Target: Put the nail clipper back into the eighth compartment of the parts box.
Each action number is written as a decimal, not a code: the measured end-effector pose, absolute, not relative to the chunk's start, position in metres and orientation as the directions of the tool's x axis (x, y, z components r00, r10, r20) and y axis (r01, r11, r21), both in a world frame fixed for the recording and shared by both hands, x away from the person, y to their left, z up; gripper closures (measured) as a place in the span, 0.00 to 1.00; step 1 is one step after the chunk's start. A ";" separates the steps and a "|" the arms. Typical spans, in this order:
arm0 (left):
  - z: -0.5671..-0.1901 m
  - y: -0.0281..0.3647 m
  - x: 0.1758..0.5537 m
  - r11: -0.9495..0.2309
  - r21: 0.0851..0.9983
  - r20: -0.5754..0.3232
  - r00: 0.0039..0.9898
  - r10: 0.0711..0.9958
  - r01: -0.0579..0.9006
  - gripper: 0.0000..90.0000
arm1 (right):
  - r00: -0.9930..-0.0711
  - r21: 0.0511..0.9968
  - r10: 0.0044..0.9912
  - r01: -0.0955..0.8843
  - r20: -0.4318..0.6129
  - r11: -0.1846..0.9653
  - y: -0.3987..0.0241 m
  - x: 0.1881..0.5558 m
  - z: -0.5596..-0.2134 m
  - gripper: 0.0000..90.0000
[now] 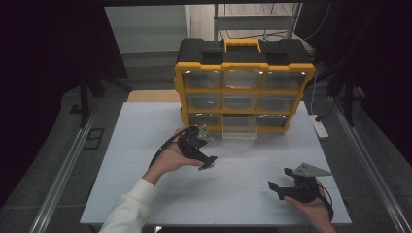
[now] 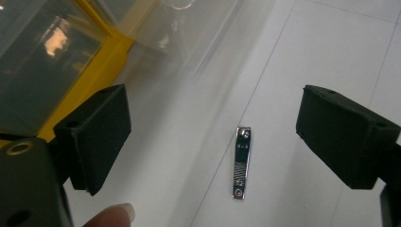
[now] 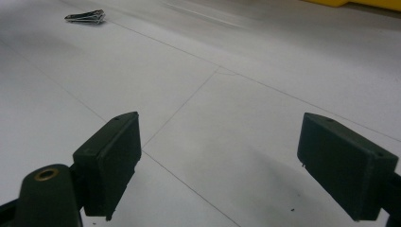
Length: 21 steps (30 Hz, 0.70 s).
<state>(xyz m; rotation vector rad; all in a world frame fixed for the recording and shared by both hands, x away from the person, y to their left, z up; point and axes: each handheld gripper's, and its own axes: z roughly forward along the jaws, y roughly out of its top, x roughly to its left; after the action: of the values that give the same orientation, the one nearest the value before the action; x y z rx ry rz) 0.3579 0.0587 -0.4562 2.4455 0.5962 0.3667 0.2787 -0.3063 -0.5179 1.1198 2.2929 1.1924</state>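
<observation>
A small silver nail clipper (image 2: 241,162) lies flat on the white table, below and between the jaws of my left gripper (image 2: 217,127), which is open and hovers just above it without touching. In the high view a hand holds the left gripper (image 1: 204,154) in front of the organizer's pulled-out clear drawer (image 1: 238,131). My right gripper (image 1: 281,178) rests low near the table's front right, open and holding nothing. In the right gripper view the nail clipper (image 3: 85,17) lies far off at the upper left, well beyond the right gripper (image 3: 236,161).
A yellow and black organizer (image 1: 243,63) with several clear drawers stands at the back of the white table (image 1: 145,194). Its bottom middle drawer (image 2: 189,28) sticks out towards me. A white power strip (image 1: 319,127) lies at the table's right edge.
</observation>
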 end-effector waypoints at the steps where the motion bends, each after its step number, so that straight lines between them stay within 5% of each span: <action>1: -0.457 0.058 0.358 -0.728 0.600 0.119 0.863 0.491 0.331 0.13 | -0.640 0.798 0.766 0.496 0.068 0.343 -0.306 0.279 -0.518 0.16; 21: -0.490 0.049 0.364 -0.772 0.520 0.068 0.883 0.464 0.366 0.13 | -0.645 0.793 0.761 0.497 0.067 0.352 -0.306 0.279 -0.519 0.16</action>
<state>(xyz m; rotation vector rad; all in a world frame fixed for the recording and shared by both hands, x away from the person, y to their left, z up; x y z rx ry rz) 0.3644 0.0491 -0.4903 2.5434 0.6015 0.2616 0.2790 -0.3058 -0.5192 1.1149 2.3057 1.1856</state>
